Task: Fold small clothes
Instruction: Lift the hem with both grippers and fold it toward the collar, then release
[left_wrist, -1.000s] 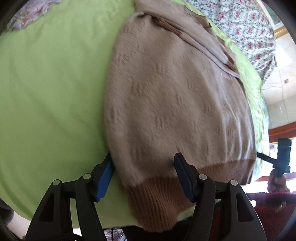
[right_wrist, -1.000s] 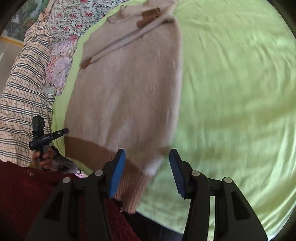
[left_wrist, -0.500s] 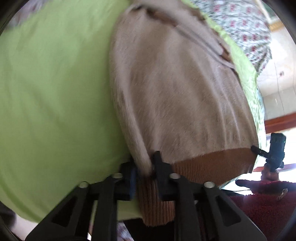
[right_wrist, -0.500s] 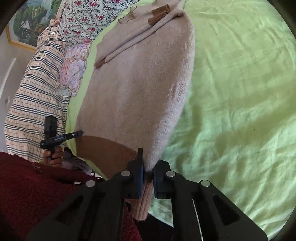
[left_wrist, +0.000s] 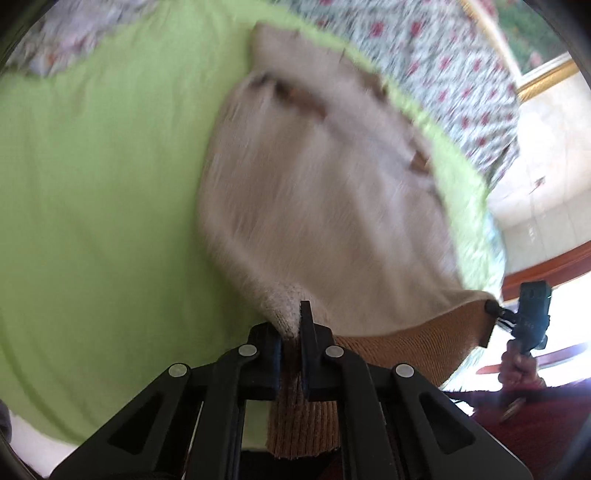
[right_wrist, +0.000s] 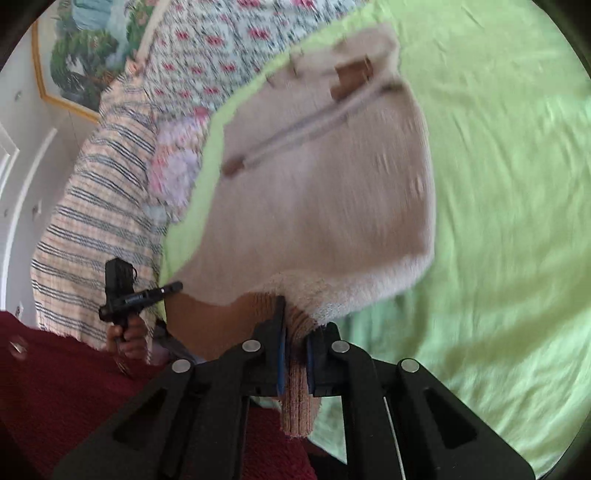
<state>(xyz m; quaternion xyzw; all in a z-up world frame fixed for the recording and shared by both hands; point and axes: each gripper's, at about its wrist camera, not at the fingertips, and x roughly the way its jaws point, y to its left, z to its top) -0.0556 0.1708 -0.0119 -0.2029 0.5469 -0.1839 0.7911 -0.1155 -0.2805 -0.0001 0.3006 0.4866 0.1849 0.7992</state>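
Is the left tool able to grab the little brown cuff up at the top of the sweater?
Probably not now: the left tool is shut on the sweater's hem, and the cuff lies at the far end.

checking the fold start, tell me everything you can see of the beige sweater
The beige sweater is fuzzy knit with a tan ribbed hem and cuffs. It lies on the green sheet, sleeves folded across the top. Each hem corner is pinched and lifted, by the left claw and the right claw.
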